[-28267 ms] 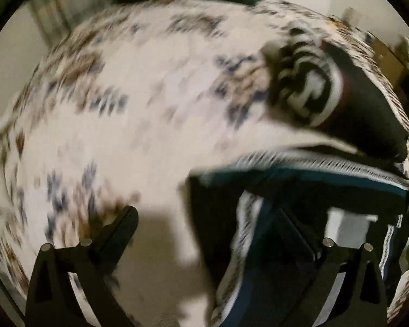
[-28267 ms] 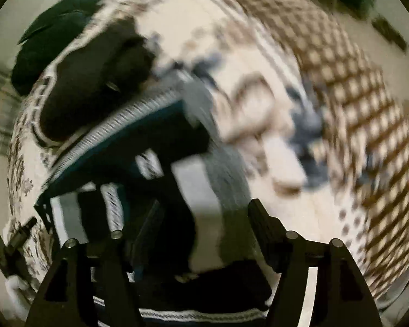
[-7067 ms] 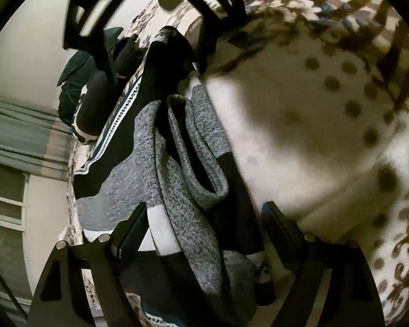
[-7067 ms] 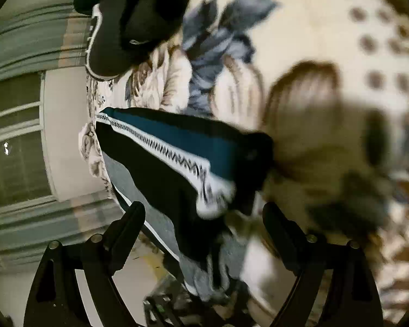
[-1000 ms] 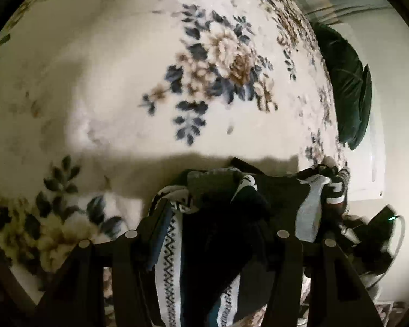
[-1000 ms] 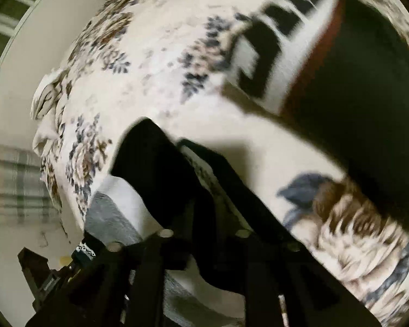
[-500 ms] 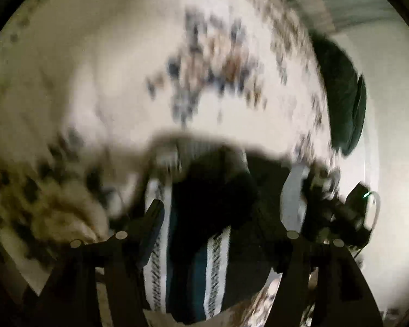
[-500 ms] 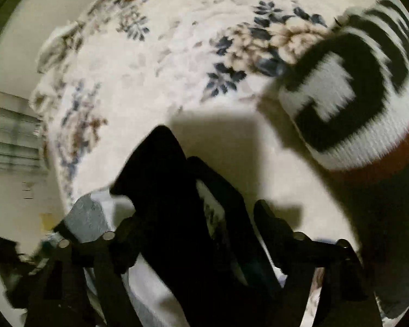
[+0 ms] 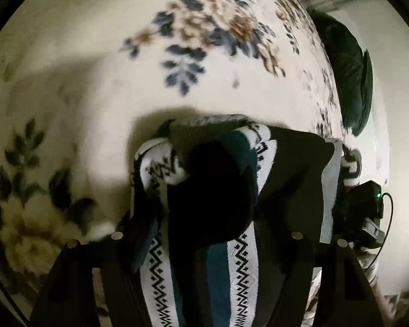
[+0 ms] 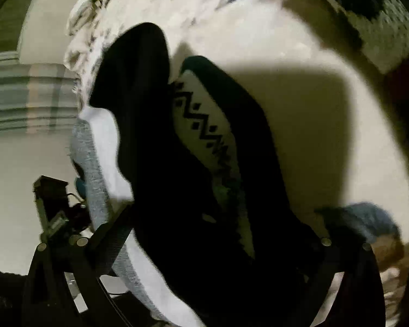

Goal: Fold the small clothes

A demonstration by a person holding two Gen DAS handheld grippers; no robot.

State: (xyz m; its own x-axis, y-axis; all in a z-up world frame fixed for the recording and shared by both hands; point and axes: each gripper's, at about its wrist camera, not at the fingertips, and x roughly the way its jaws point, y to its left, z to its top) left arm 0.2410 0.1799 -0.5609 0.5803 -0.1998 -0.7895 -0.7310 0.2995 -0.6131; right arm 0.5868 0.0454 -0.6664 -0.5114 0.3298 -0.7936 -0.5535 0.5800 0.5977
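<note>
Knit socks (image 9: pixel 231 190) are bunched on the floral bed (image 9: pixel 95 95), sitting between both grippers. Left gripper (image 9: pixel 207 234) and right gripper (image 10: pixel 226 237) are both opening, pads off, so looks like they're letting the folded pile settle.

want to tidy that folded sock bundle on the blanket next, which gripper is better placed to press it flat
Probably the left gripper. Its wrist view looks straight down the patterned sock bundle, centred between its opening fingers. The right gripper, also opening, straddles the bundle's end by the floral blanket edge, with the bundle running off diagonally.
</note>
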